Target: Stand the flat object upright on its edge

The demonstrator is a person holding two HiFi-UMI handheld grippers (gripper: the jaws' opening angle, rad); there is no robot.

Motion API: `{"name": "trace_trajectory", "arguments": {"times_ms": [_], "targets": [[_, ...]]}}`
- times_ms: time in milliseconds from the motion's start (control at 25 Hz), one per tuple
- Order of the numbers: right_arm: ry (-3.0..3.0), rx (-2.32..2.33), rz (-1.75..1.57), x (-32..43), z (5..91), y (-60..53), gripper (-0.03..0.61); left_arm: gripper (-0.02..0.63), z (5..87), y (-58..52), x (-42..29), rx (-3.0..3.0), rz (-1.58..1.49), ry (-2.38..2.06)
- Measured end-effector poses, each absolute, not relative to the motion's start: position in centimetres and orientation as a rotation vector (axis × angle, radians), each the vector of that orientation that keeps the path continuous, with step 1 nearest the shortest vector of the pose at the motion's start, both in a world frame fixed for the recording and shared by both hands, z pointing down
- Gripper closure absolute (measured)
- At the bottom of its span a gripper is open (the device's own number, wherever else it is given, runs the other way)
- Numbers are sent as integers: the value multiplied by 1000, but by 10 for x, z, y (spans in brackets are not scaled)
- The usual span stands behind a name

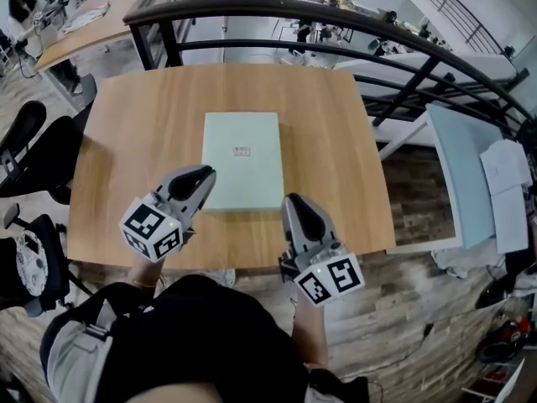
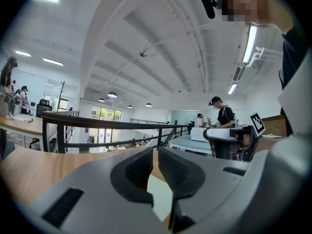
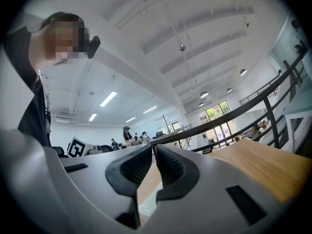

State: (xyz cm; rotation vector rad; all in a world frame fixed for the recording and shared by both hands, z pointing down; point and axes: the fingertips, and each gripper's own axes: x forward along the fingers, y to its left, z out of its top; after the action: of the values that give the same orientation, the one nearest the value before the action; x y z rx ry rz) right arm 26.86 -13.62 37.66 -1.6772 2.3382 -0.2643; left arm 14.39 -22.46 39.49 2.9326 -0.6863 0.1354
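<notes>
The wooden table lies under the pale flat box, which rests on its broad face. At the box's near corners sit the left gripper and right gripper, both with jaws closed together, holding nothing.

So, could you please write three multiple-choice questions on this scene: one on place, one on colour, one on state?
1. Where on the table does the flat object lie?
A) far left corner
B) around the middle
C) overhanging the right edge

2. What colour is the flat object?
A) red
B) pale green
C) black

3. How do the jaws of the left gripper stand?
A) wide open
B) clamped on the flat object
C) shut, empty

Answers: 1 B, the head view shows it mid-table; 2 B, its top face is pale green; 3 C, the left gripper view shows the tips together, nothing between.
</notes>
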Motion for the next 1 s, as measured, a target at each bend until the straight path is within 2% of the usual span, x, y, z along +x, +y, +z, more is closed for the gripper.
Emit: {"name": "trace_trajectory", "arguments": {"times_ms": [520,1000], "targets": [[2452,-1681,-287,256,381,-219,539,571,412,-294,123,2878,141,-713],[2467,-1733,-391,288,408,-261,538,571,437,-336,130,2805,145,-774]]}}
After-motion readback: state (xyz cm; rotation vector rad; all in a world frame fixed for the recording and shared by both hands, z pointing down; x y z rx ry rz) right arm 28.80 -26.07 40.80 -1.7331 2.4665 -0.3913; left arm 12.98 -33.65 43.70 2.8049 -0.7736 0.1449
